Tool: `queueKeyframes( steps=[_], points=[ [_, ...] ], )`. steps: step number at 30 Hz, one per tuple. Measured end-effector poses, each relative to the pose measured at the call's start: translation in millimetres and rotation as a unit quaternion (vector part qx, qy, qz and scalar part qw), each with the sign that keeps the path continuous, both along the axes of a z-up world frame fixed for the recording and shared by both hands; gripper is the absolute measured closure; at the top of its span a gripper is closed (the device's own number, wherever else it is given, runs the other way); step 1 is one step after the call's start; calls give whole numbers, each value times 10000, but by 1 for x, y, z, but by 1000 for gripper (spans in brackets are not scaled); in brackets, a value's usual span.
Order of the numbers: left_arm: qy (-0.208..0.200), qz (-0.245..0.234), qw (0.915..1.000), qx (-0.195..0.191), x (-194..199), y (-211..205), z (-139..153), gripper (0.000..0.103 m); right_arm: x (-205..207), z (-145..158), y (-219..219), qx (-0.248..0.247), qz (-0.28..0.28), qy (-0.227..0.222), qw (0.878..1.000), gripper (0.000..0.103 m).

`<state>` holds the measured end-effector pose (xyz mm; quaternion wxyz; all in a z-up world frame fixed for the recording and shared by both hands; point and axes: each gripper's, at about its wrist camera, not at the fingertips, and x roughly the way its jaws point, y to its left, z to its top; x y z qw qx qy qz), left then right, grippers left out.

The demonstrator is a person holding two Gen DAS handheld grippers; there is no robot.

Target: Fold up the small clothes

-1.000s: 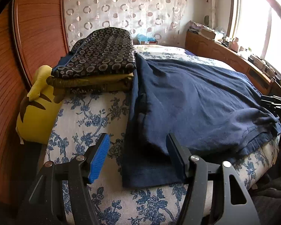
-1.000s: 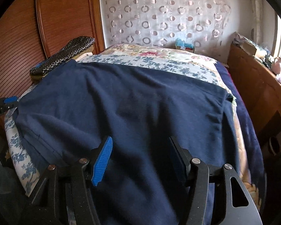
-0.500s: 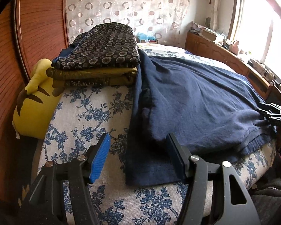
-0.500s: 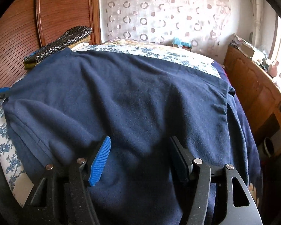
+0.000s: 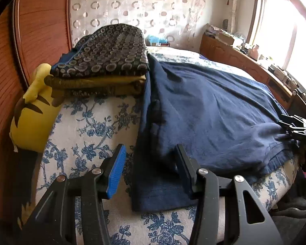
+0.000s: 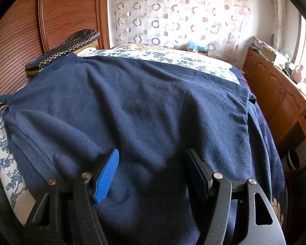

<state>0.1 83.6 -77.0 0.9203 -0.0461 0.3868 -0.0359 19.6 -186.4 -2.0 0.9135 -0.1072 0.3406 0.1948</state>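
A navy blue garment (image 5: pixel 210 114) lies spread flat on the bed; it fills most of the right wrist view (image 6: pixel 144 110). My left gripper (image 5: pixel 150 153) is open and empty, low over the garment's near left edge and corner. My right gripper (image 6: pixel 152 160) is open and empty, hovering just above the cloth near its lower edge. The right gripper also shows at the far right of the left wrist view (image 5: pixel 294 125), and the left gripper's blue tip shows at the left edge of the right wrist view (image 6: pixel 0 100).
A stack of folded clothes (image 5: pixel 104 61) with a ring-patterned one on top sits at the bed's far left corner, beside a yellow plush toy (image 5: pixel 30 114). The floral bedspread (image 5: pixel 87 130) is bare left of the garment. A wooden cabinet (image 6: pixel 279 94) runs along the right.
Both grippers have moved forward and lower toward the bed, so the garment looks closer. Both stay open and nothing was grasped.
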Motion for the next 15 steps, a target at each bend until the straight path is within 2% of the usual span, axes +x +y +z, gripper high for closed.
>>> queueKeyframes(
  steps=[12,14,15],
  points=[
    [69,-44,10000,-10,2,-2,-10,53,0,0,-1,6,4,-2,10000,33],
    [56,-74,10000,-21,2,-3,-10,56,0,0,-1,7,5,-3,10000,33],
    [55,-136,9999,-61,2,-4,-10,60,0,0,-1,7,6,-3,10000,33]
  ],
)
